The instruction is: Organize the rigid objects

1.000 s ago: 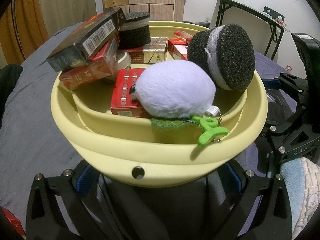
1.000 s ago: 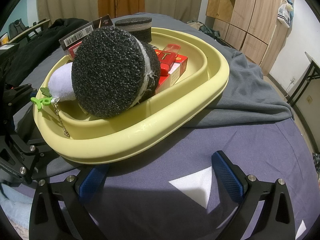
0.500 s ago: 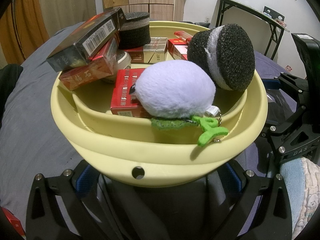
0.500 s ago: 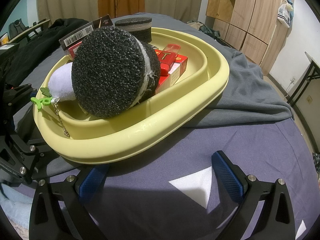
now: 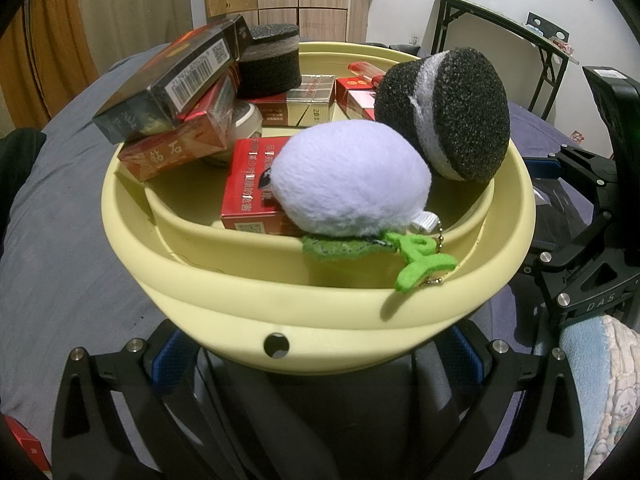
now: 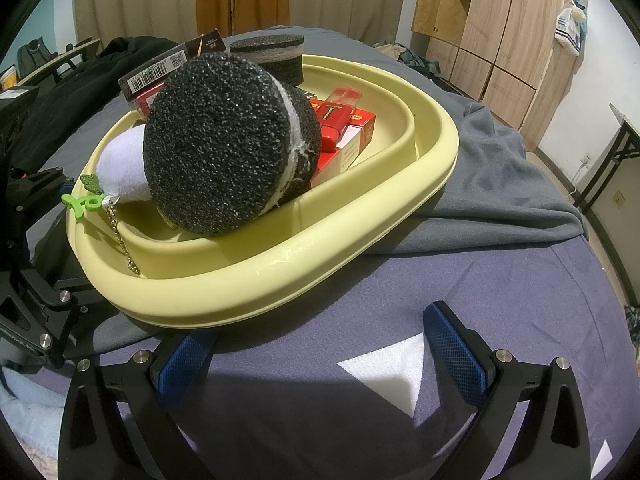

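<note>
Left wrist view: the left gripper (image 5: 316,364) has its jaws spread wide, one blue pad on each side of the near end of the yellow tray (image 5: 320,304), which sits low between them; whether the pads touch its wall is hard to tell. Just beyond that rim lies a white plush keychain (image 5: 348,188) with a green felt leaf hanging over the edge. A black foam disc (image 5: 452,116) leans tilted against the tray's right wall. Red cigarette packs (image 5: 248,184) lie beneath and behind the plush, and a dark carton (image 5: 172,88) rests on top at the left, beside a second foam disc (image 5: 272,60).

From the right wrist camera, the right gripper (image 6: 320,356) also stands wide open and empty, over the purple bedsheet (image 6: 460,280) just beside the tray's long side. A grey blanket (image 6: 500,176) lies under the tray's far end.
</note>
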{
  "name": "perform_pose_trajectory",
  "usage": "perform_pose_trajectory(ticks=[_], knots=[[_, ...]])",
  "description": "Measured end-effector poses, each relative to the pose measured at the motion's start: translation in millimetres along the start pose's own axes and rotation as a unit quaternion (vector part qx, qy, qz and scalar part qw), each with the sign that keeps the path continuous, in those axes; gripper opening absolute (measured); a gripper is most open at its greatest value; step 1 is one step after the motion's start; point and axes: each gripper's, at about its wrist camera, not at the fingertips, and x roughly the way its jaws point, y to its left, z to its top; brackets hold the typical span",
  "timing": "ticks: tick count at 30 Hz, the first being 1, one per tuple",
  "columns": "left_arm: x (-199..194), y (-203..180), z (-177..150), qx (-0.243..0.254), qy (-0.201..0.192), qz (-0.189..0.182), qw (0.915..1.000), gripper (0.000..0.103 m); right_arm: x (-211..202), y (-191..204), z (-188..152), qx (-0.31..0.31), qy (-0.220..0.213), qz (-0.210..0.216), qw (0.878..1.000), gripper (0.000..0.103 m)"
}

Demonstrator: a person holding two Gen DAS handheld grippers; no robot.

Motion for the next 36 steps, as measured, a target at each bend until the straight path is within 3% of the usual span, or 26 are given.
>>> perform_pose_trajectory(ticks=[36], knots=[[0.9,-0.4,0.4,0.0,0.0,0.0,1.0,0.103,-1.5,-1.8,0.2,0.0,0.0,0.0,1.0,0.103]])
